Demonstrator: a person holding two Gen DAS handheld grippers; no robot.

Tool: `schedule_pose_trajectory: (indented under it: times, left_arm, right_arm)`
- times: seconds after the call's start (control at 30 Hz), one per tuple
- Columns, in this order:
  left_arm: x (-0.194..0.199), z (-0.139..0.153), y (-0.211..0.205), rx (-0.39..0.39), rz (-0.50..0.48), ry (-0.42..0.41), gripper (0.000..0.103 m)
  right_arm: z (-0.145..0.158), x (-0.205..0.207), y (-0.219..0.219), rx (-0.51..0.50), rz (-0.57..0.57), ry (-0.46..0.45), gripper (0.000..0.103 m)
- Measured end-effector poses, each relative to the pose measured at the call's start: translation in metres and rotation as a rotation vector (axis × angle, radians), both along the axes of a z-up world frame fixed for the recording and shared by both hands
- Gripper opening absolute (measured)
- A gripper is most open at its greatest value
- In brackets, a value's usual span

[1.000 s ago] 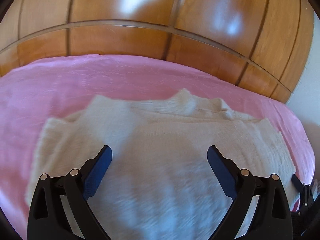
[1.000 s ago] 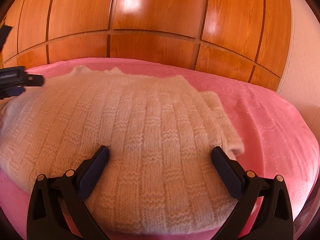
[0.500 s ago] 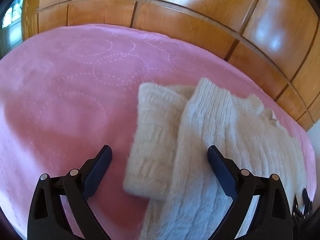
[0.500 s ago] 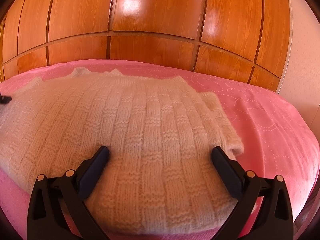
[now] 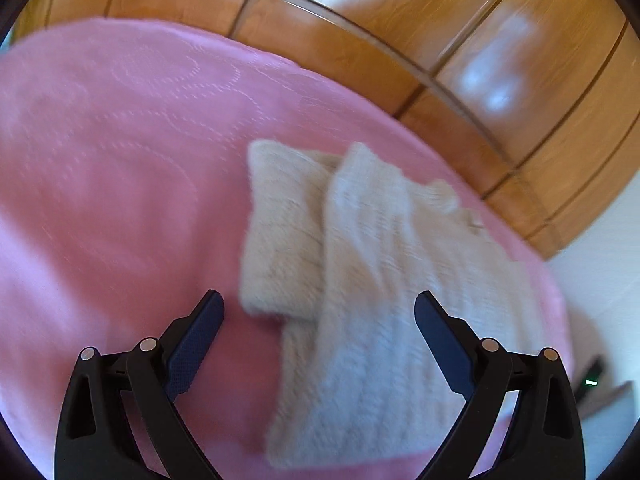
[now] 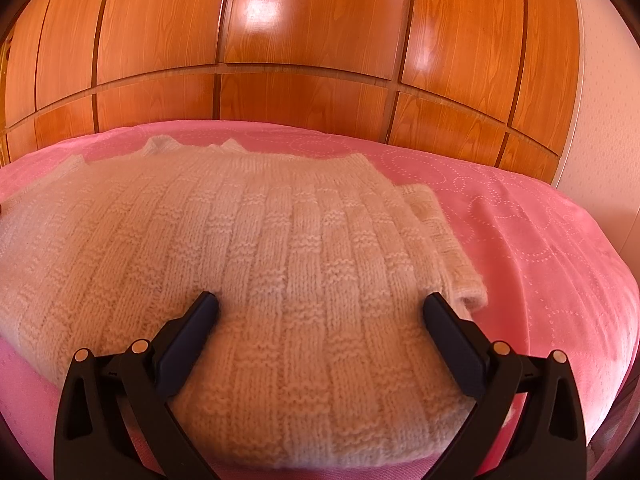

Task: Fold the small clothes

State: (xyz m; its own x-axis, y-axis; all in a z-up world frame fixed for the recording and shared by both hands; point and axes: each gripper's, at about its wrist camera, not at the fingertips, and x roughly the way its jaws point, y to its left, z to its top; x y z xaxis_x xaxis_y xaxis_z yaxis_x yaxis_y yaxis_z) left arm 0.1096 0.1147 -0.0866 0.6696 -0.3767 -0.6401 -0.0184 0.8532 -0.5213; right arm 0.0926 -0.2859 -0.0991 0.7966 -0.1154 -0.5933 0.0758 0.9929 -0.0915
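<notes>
A cream knitted sweater [image 6: 256, 264] lies spread flat on a pink bedspread [image 6: 540, 248] stitched with dotted circles, its ribbed body facing up and one sleeve [image 6: 440, 240] folded in along its right edge. In the blurred left wrist view the same sweater [image 5: 384, 288] lies to the right of centre, with a folded sleeve [image 5: 280, 232] sticking out from under its left edge onto the bare bedspread [image 5: 112, 184]. The right gripper [image 6: 320, 304] hovers low over the near hem, jaws spread wide and holding nothing, the knit showing between the fingers. The left gripper [image 5: 320, 308] is likewise wide open and empty, above the sweater's sleeve-side edge. Behind the bed stands a glossy panelled wooden wardrobe [image 6: 312, 48], and a pale wall [image 5: 600, 240] shows at the right.
</notes>
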Motion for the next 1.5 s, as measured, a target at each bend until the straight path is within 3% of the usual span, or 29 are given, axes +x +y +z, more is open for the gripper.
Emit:
schedule_pose_trajectory:
  times: [0.07, 0.13, 0.27, 0.53, 0.73, 0.83, 0.97, 1.2, 1.5]
  left_arm:
    - [-0.001, -0.002, 0.001, -0.027, -0.021, -0.011, 0.085]
    - [0.002, -0.005, 0.001, -0.026, -0.017, -0.003, 0.069]
    - [0.013, -0.006, -0.002, -0.054, -0.007, 0.002, 0.069]
    - [0.042, -0.007, -0.017, -0.018, -0.021, 0.022, 0.069]
    - [0.052, -0.007, -0.015, -0.069, -0.020, 0.053, 0.069]
    - [0.056, -0.010, -0.011, -0.111, -0.021, 0.065, 0.058]
    - [0.064, -0.013, -0.004, -0.145, -0.002, 0.080, 0.054]
    - [0.061, -0.010, -0.017, -0.060, -0.023, 0.059, 0.060]
    - [0.040, -0.006, -0.002, -0.074, 0.023, 0.040, 0.060]
  right_arm:
    - [0.000, 0.000, 0.000, -0.001, 0.000, 0.000, 0.101]
    - [0.000, 0.000, 0.000, -0.001, 0.000, -0.002, 0.101]
    - [0.000, 0.000, 0.000, -0.001, 0.000, -0.002, 0.101]
    - [0.000, -0.001, 0.000, -0.001, 0.001, -0.003, 0.101]
    - [0.000, -0.001, 0.000, -0.001, 0.001, -0.003, 0.101]
    - [0.000, -0.001, 0.000, -0.001, 0.001, -0.004, 0.101]
    - [0.000, -0.001, 0.000, -0.001, 0.001, -0.004, 0.101]
    - [0.000, -0.001, 0.000, -0.001, 0.000, -0.004, 0.101]
    - [0.000, -0.002, 0.001, -0.003, -0.001, -0.005, 0.101]
